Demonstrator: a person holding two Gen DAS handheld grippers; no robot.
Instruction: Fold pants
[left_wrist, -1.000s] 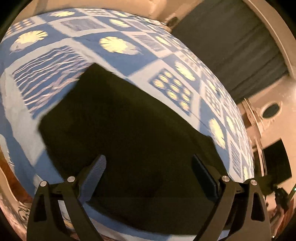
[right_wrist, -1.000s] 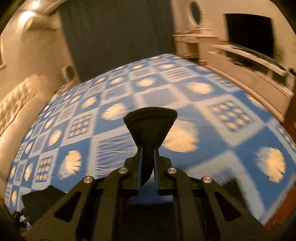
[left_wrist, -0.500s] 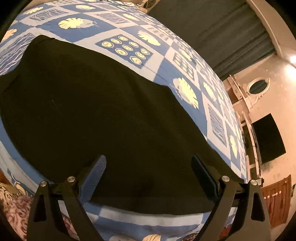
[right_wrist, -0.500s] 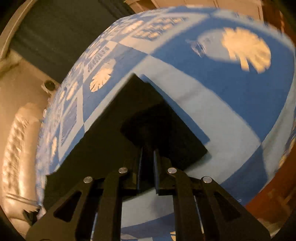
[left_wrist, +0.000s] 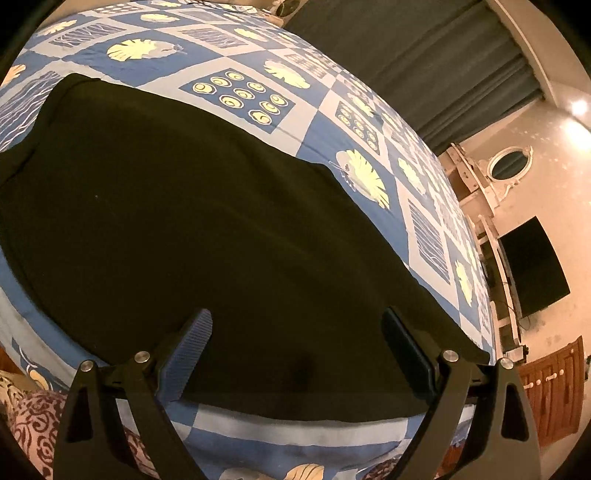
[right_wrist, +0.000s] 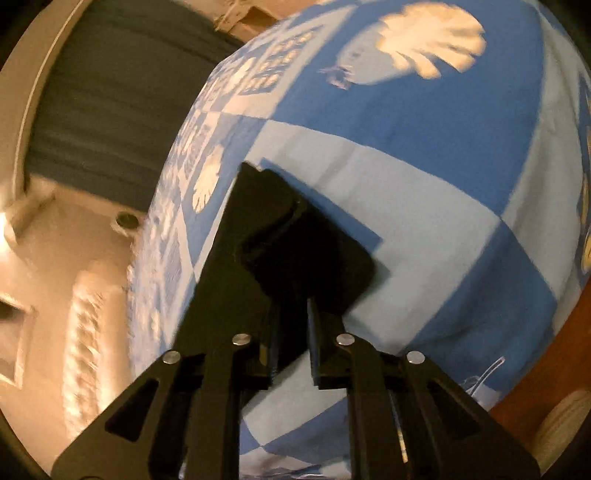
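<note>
The black pants (left_wrist: 207, 229) lie spread flat on the blue patterned bedspread (left_wrist: 325, 122), filling most of the left wrist view. My left gripper (left_wrist: 295, 328) is open and empty, its fingers hovering just above the pants' near edge. In the right wrist view my right gripper (right_wrist: 291, 314) is shut on a corner of the pants (right_wrist: 295, 236), which bunches in front of the fingers and lies low against the bedspread (right_wrist: 424, 184).
The bed's near edge runs along the bottom of the left wrist view. A dark curtain (left_wrist: 424, 62), a wall TV (left_wrist: 532, 266) and a wooden door (left_wrist: 550, 391) stand beyond the bed. A padded headboard (right_wrist: 85, 332) shows on the left of the right wrist view.
My right gripper has carried the pants corner down from high above the bed to near the bedspread. The left view now sits lower and closer over the flattened pants.
</note>
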